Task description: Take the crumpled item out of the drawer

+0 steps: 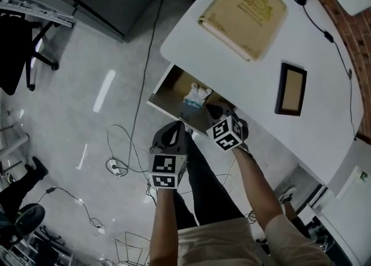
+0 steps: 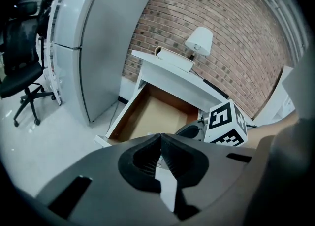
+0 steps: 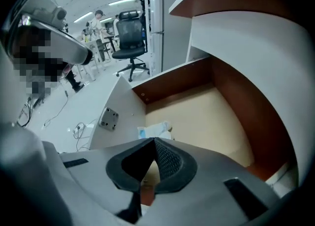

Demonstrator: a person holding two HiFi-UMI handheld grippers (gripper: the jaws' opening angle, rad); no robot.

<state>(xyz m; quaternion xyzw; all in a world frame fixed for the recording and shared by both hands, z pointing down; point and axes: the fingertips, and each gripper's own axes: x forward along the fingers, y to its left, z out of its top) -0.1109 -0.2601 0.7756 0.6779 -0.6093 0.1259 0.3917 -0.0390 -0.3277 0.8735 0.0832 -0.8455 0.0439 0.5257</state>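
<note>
Already the drawer [image 1: 167, 92] is opened; the crumpled item [image 1: 197, 98] is left ungrasped at eleven o'clock of the right gripper [image 1: 218, 112]. Right gripper and left gripper [image 1: 174, 133] are closed on nothing.

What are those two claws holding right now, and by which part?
Nothing. The left gripper and the right gripper both have their jaws shut with nothing between them. The crumpled item lies in the open drawer.
</note>
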